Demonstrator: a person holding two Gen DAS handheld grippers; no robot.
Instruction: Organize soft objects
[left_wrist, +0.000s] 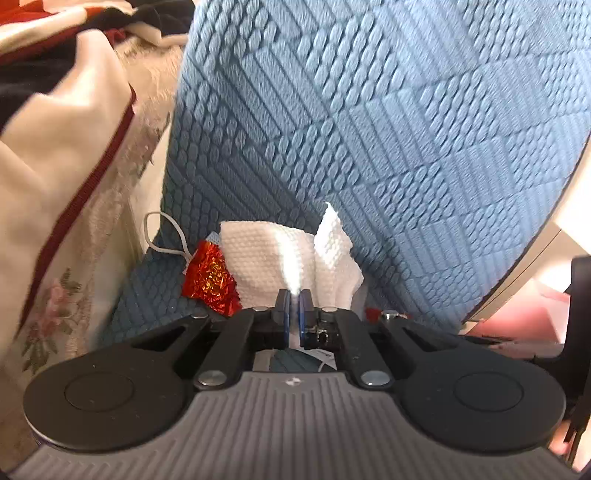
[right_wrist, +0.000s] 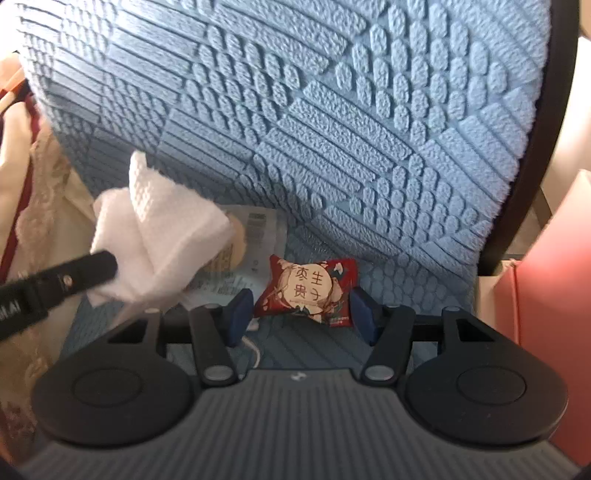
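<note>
My left gripper (left_wrist: 294, 295) is shut on a fold of a white paper towel (left_wrist: 258, 254), which stands bunched up in front of it. A crumpled red foil wrapper (left_wrist: 210, 280) lies just left of the towel. In the right wrist view the same towel (right_wrist: 159, 240) hangs from the left gripper's black finger (right_wrist: 74, 275). My right gripper (right_wrist: 302, 314) is open, low over the blue seat. A red snack packet (right_wrist: 306, 291) with a round printed label lies between its blue pads, which stand close to the packet's two ends.
A blue textured cushion (left_wrist: 369, 129) leans up behind everything. A clear packet with a barcode (right_wrist: 256, 225) lies under the towel. Cream floral cloth with a red trim (left_wrist: 55, 221) is piled at the left, and a white cord loop (left_wrist: 166, 236) lies beside it. A pink box (right_wrist: 546, 277) stands at the right.
</note>
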